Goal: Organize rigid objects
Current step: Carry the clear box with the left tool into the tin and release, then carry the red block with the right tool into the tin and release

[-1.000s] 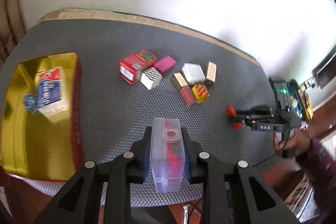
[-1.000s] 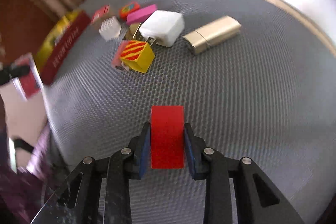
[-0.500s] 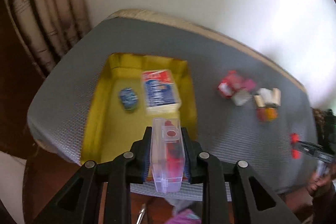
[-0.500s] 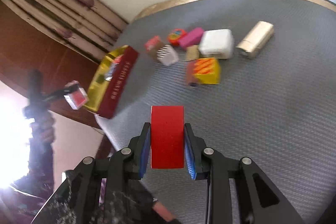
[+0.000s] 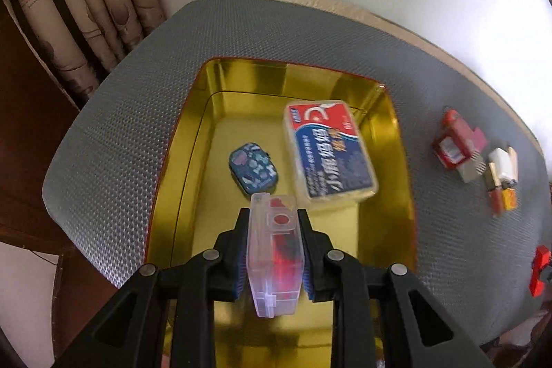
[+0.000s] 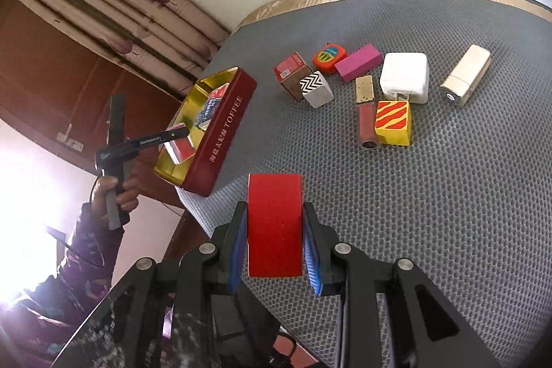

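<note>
My left gripper [image 5: 275,230] is shut on a clear plastic case with red contents [image 5: 276,250] and holds it above the near end of a gold-lined tin [image 5: 186,140]. In the tin lie a blue patterned case [image 5: 253,166] and a red-and-blue box [image 5: 329,152]. My right gripper [image 6: 275,223] is shut on a red block [image 6: 275,225] above the grey mat. In the right wrist view the tin [image 6: 217,133] stands at the mat's left edge with the left gripper [image 6: 179,140] over it.
A cluster of small objects lies on the mat: a white charger [image 6: 404,81], a yellow striped cube [image 6: 393,123], a gold lighter [image 6: 465,80], a pink block [image 6: 358,61], a zigzag cube [image 6: 315,88], a red box [image 6: 293,71]. Curtains hang behind the table's left corner.
My left gripper has swung left from the object cluster to above the tin, carrying the clear case. My right gripper has pulled back and higher with the red block.
</note>
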Tool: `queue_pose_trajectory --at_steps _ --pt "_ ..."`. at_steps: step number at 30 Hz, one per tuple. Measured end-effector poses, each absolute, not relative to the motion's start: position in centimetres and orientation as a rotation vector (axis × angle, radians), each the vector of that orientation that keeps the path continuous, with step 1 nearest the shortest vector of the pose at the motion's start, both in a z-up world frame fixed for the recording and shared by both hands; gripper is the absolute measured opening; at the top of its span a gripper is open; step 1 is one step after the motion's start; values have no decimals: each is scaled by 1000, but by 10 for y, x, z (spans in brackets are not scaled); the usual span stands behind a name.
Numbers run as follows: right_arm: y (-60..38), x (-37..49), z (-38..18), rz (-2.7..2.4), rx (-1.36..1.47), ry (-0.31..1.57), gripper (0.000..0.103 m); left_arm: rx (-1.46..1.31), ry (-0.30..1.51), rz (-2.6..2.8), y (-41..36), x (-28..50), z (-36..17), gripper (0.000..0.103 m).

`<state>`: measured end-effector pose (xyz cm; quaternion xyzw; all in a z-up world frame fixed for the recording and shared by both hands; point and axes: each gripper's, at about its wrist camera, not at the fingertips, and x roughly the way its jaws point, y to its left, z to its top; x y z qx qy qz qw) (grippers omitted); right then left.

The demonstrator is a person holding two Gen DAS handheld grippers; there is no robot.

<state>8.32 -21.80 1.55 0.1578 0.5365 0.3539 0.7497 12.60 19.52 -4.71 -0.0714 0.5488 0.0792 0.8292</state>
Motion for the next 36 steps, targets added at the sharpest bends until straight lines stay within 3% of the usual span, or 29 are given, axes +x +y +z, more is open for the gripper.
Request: queue_pose_trajectory --at_steps 9,14,19,25,36 --pt "-220 86 11 757 364 1184 27 -107 1171 213 209 166 -58 25" --pt "-216 84 14 768 361 1179 27 -16 1077 271 209 183 -54 26" --pt "-209 82 19 778 352 1173 27 22 1014 283 212 186 -36 36" --pt "-198 80 29 800 346 1153 28 -40 924 265 220 161 -4 53" --pt "-136 85 60 910 343 1100 28 -277 836 303 212 56 24 53"
